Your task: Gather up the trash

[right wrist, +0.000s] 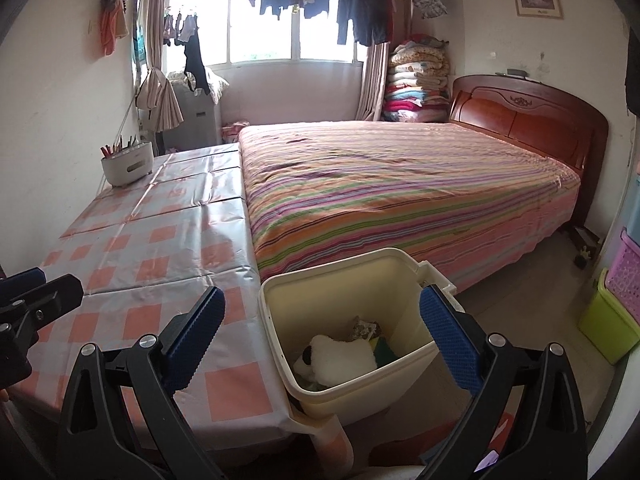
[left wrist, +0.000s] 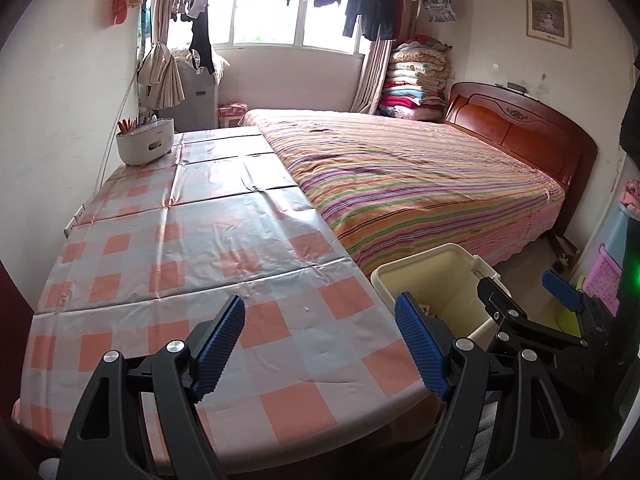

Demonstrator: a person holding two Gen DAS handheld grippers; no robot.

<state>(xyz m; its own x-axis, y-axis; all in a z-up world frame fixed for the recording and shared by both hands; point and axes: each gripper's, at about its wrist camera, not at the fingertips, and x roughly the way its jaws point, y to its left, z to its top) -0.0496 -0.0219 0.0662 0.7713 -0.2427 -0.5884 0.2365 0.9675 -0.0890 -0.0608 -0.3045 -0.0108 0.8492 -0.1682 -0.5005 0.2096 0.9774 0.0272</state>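
Both tongs, left (left wrist: 320, 340) and right (right wrist: 320, 336), gaping wide, holding nothing, trash bin (right wrist: 276, 308) at 12 o'clock off the table (right wrist: 132, 248).

Left gripper (left wrist: 320, 344) fingers spread wide, empty; right gripper (right wrist: 326, 338) likewise, alongside.

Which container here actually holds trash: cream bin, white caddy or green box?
The cream plastic bin beside the checked table: crumpled white wad and wrappers inside. The white oval caddy holds pens; the green box's contents aren't visible.
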